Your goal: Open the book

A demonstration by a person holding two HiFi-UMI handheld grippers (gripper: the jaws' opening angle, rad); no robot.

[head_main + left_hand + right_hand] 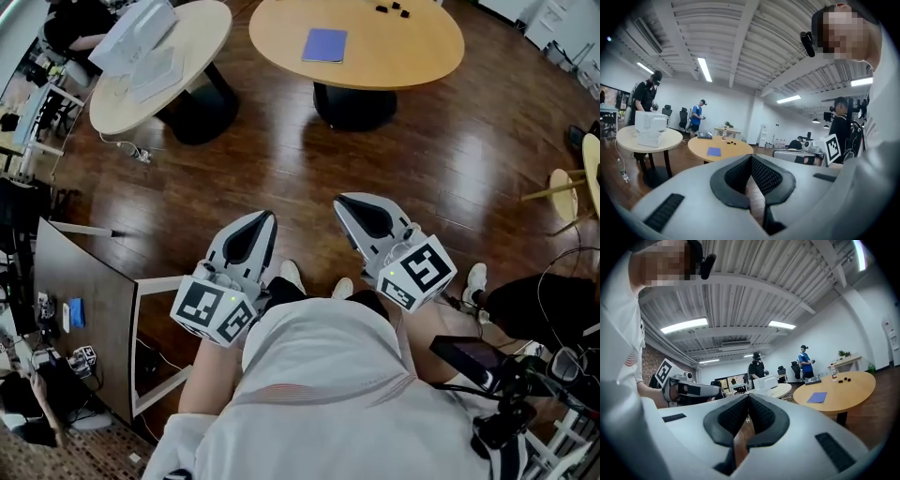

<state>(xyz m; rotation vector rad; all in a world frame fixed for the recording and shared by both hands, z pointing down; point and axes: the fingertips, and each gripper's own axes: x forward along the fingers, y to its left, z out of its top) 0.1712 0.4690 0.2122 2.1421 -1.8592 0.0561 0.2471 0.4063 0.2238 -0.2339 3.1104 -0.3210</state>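
A closed blue book (324, 45) lies flat on a round wooden table (412, 58) far ahead across the floor. It shows small in the left gripper view (714, 151) and in the right gripper view (817, 397). Both grippers are held close to the person's body, well short of the table. My left gripper (257, 219) is shut with nothing in it, its dark pads (761, 174) meeting at the tip. My right gripper (343, 201) is likewise shut and holds nothing, pads (759, 412) together at the tip.
A second round table (192, 42) at the back left carries a white box (141, 42). Small black items (394, 9) lie on the book's table. A dark desk (89, 305) stands at left, a phone rig (473, 358) at lower right. People (696, 116) stand far off.
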